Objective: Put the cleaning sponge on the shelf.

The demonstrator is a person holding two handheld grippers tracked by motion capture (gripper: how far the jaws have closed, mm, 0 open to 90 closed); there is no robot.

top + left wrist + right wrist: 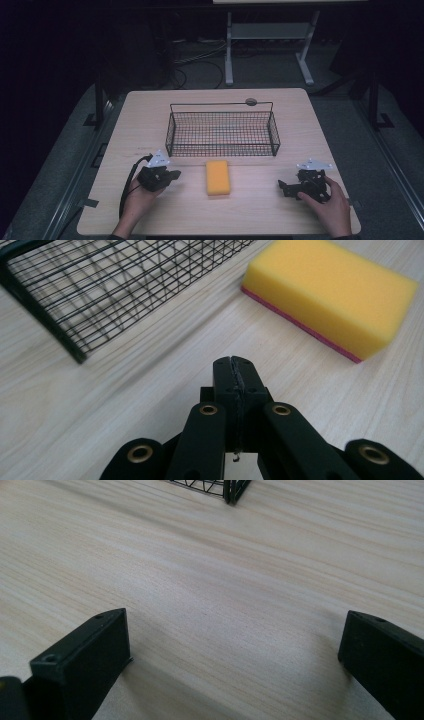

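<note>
Yellow foam defines the target: the yellow rectangular sponge with a thin pink underlayer (218, 177) lies flat on the pale wooden table (150, 115), just in front of the black wire mesh basket (222, 131) and close to its near wall, though I cannot tell from above whether the two touch. Its long axis runs toward and away from me, square to the basket's long side.

I have the left gripper (172, 175) resting at the sponge's left with its jaws pressed together on nothing (the left gripper view shows the two tips meeting on a single seam). In that view the sponge (330, 295) sits ahead and to the right of the tips, near but apart from them.

I have the right gripper (283, 187) at the sponge's right, jaws spread wide and empty, pointing leftward over bare wood (240, 580). It lies farther from the sponge than the left one.

My judgement: the left gripper is nearer but must open first; the right gripper is already open, and approaching from the side its jaws would span the sponge's long dimension rather than its short one.
</note>
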